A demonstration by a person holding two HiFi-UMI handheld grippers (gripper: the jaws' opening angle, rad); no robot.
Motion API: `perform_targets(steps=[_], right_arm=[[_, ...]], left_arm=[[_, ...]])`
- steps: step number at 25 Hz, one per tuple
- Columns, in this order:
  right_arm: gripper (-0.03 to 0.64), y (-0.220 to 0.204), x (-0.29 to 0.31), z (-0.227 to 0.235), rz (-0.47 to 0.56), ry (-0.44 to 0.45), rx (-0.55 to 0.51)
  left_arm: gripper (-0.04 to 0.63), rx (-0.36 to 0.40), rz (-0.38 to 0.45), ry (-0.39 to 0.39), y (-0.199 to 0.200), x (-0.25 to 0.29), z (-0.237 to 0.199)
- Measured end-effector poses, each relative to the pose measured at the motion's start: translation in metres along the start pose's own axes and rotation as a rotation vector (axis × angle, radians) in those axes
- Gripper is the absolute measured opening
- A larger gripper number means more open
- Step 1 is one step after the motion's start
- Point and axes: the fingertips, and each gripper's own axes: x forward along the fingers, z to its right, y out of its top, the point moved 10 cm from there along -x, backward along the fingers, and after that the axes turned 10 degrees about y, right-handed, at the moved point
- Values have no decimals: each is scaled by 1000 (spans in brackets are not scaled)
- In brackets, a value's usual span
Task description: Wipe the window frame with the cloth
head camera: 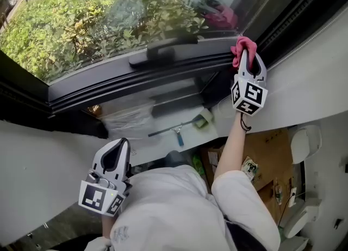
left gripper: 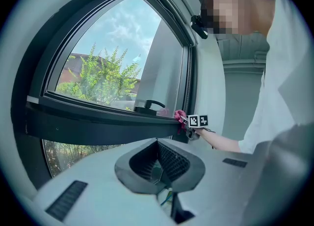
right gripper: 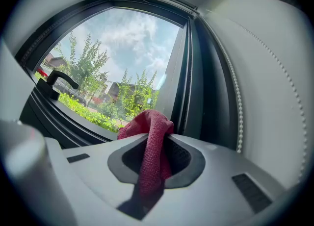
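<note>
Rough, coarse-woven cloth [right gripper: 149,146]; smooth, matt black window frame [head camera: 136,81]; smooth matt plastic right gripper [head camera: 248,62].

Person in a white T-shirt [head camera: 163,206]
Short sleeve [head camera: 242,193]; pale grey left gripper [head camera: 122,143] and right gripper [head camera: 251,62], black-and-white marker cubes [head camera: 100,198].

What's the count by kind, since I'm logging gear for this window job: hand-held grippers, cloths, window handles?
Hand-held grippers, the left hand-held gripper and the right hand-held gripper: 2
Red cloth: 1
Black window handle: 1
Total: 4
</note>
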Motion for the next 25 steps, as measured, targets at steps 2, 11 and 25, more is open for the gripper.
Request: perform_targets(steps=[2,11,25], right_arm=[[69,0,0,0,-3,-3,0],[67,2,0,-3,-13,-17,1],[66,4,1,-5,-26,-37,7]], left_arm=[[9,-2,1,-4,0,0,-1],[9,-5,0,-22,0,1,-5],[9,-1,-2,-53,3,5,-10]])
